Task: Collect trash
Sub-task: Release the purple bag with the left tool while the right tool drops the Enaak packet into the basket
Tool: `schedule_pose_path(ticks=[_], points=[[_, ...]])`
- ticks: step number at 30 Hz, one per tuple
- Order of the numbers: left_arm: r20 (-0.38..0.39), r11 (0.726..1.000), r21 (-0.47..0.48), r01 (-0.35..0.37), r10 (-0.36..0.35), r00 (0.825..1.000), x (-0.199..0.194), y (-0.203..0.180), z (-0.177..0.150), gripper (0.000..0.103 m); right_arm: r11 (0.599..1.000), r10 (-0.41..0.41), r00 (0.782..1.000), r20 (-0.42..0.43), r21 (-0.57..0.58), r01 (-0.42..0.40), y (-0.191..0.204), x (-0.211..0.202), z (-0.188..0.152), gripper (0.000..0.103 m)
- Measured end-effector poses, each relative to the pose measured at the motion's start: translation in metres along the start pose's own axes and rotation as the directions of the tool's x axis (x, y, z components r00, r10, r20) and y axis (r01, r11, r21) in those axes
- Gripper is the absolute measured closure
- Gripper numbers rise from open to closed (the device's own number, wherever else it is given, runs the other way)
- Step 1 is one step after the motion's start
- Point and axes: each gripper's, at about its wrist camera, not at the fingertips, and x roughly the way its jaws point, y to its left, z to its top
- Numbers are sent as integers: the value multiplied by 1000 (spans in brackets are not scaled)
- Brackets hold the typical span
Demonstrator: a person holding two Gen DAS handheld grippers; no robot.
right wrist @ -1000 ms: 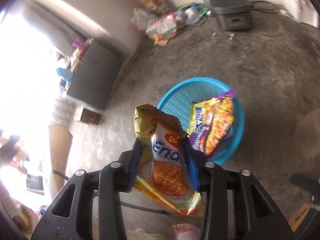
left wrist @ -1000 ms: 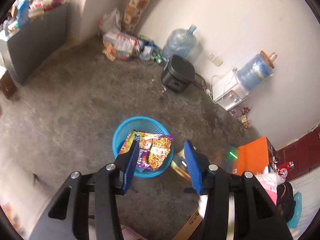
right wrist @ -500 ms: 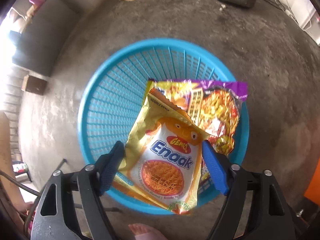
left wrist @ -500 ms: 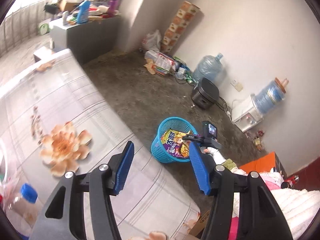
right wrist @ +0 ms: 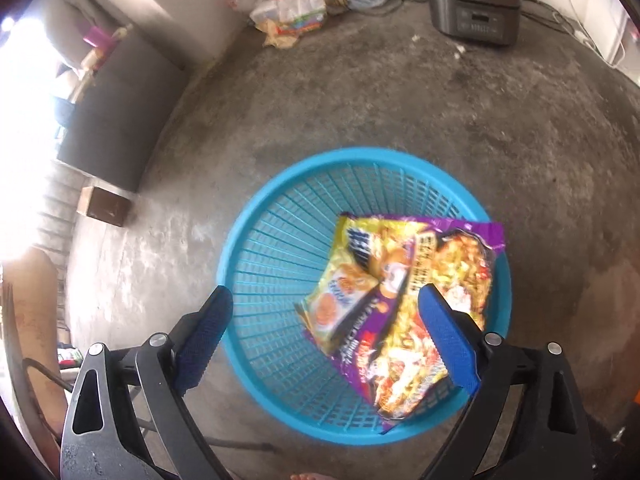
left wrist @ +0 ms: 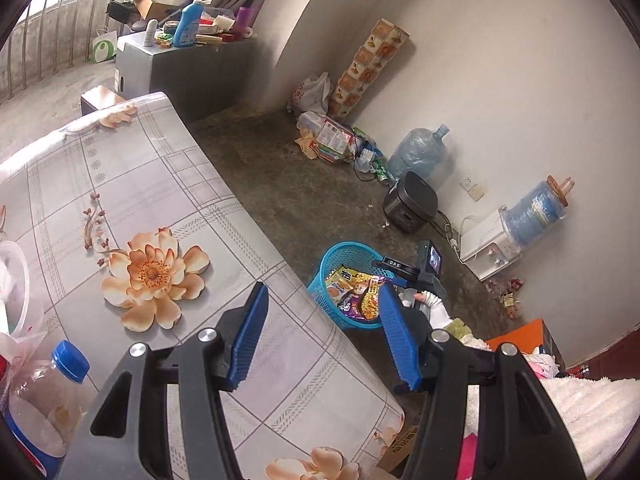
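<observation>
Right wrist view: we see the blue basket (right wrist: 256, 248) on the bare concrete floor (right wrist: 400, 100), round, moulded plastic with slotted ribs. Two crinkly foil noodle wrappers lie inside, against its right wall: the yellow wrapper (right wrist: 340, 288) sits on top of the purple wrapper (right wrist: 420, 344). Print on both is blurred, we can't read it. The right gripper (right wrist: 326, 330) hangs over the basket, its jaws have just been opening and now stand wide, nothing between the ribbed blue pads (right wrist: 444, 336); the right pad covers part of the purple wrapper. Basket's near rim is partly hidden behind the black gripper frame.

From the left wrist, the same basket (left wrist: 332, 258) stands on the floor just beside the table edge, both wrappers visible in it. The left gripper (left wrist: 320, 336) is over the table (left wrist: 120, 184), jaws parted, holding nothing. The tablecloth is glossy grey vinyl with a grid and peach flower print. A clear plastic bottle (left wrist: 44, 400) with a blue cap is cut off at bottom left; a white container next to it is mostly out of frame. Beyond the basket: a dark rice cooker (left wrist: 410, 202), a blue water jug (left wrist: 418, 154), a white dispenser (left wrist: 486, 246). The right gripper's body is half hidden behind the left pad. Floor clutter by the wall is too small to identify
</observation>
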Motion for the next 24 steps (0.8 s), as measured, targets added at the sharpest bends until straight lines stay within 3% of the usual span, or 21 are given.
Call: schedule_pose_path(ticks=[2,5,7,9,14,17,21,24], points=[[5,1000,0,-1,1,1000,-4,1,-1,48,999,3,1000,13,-44,-3,12,-2,3,18],[13,1000,3,-3,3,1000,-9,1,-1,48,990,-34,999,-17,-139,31,27,4,0,40],[16,1000,8,0,0,1000,-11,1,-1,48,978,-87,994,-65,-196,73,34,18,-4,53],[18,1000,5,-4,4,1000,-12,2,0,48,961,-176,975,-137,-240,140,36,41,-11,59],[3,999,-15,-29,29,1000,-12,9,-2,48,955,-289,891,-350,-166,245,0,116,-17,75],[-8,998,-19,-52,52,999,-11,14,-3,48,942,-333,850,-408,-167,290,-14,152,-9,77],[-13,995,-27,-94,94,996,-12,23,-5,48,915,-401,750,-527,-187,358,-31,199,-8,79],[-18,992,-45,-115,115,993,-12,31,-5,48,908,-413,720,-558,-190,374,-38,222,-8,79]])
